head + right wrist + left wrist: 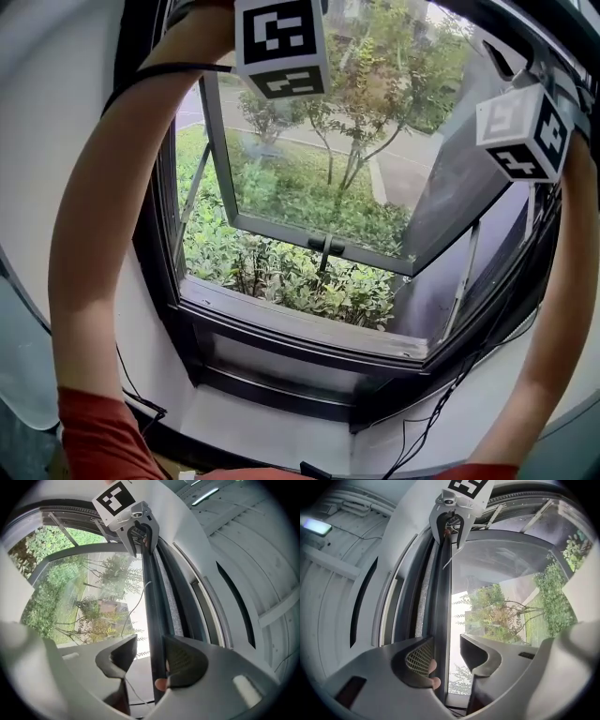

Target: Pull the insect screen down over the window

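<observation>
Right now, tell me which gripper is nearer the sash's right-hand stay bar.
Right. In the head view the right gripper is high on the right, above the stay bar; the left gripper is up near the top middle, farther off.

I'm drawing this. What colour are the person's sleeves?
Red sleeves, clearest in the head view.

screen bar (440, 597): between left tool (447, 638) jaws | also between right tool (150, 639) jaws | window sash (319, 246): below both tools
</observation>
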Demonstrator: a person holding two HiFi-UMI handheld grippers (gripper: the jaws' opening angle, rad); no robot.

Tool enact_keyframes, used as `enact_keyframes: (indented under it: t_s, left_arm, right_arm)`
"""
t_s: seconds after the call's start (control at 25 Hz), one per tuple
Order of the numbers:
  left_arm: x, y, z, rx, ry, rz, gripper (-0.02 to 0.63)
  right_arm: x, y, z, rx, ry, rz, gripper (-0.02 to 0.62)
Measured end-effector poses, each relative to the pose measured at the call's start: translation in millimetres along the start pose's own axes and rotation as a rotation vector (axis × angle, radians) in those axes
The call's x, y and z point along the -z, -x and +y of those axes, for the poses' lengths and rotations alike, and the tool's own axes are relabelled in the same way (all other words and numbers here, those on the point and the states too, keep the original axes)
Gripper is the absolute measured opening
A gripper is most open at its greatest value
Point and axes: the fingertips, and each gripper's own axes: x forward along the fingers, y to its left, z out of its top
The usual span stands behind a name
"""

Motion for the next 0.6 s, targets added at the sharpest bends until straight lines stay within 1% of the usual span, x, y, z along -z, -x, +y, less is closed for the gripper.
enact_keyframes:
  t_s: [0.16,0.52,0.6]
  left_arm:
    - [0,7,-14,0.014,0.025,-0.019,0.172]
    - [-3,31,-34,0.040,0.044,-0.045,0.172]
    - [-4,35,-39,0.057,0.054,-0.048,0.172]
  right_arm:
    - [-1,8,11,-0.014,-0.009,-0.013,0.179]
    - [-2,29,34,-0.032,-0.016,-0.044,0.180]
    - [-3,33,39,-0.037,-0.020,-0.049,0.184]
